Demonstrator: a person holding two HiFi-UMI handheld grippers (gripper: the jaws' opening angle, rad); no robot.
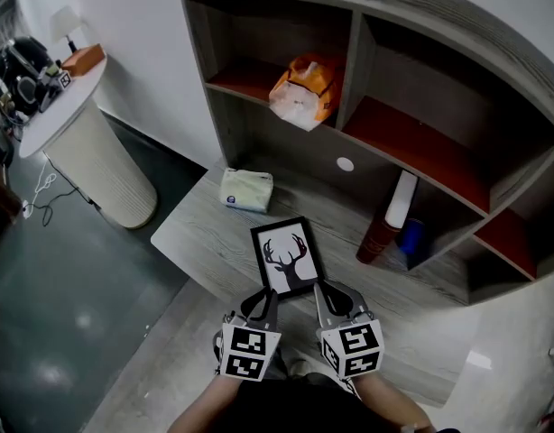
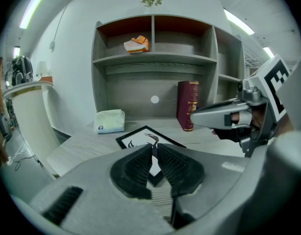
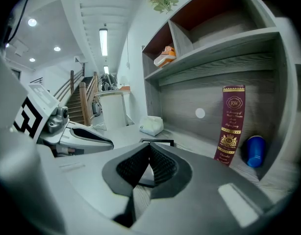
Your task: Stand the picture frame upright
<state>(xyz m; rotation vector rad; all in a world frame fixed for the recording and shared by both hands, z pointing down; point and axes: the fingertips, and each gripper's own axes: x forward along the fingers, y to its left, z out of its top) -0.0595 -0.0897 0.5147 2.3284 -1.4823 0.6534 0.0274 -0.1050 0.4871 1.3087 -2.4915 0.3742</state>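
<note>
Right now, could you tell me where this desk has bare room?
Bare desk lies between the tissue pack and the book, behind the picture frame. It is crowded around the book and blue cup.

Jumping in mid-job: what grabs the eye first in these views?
A black picture frame with a deer silhouette lies flat on the grey desk, mid-scene. Both grippers sit at its near edge, the left gripper with jaws slightly apart, the right gripper with jaws together. Behind it a red book stands upright, and an orange packet sits on the shelf above.
</note>
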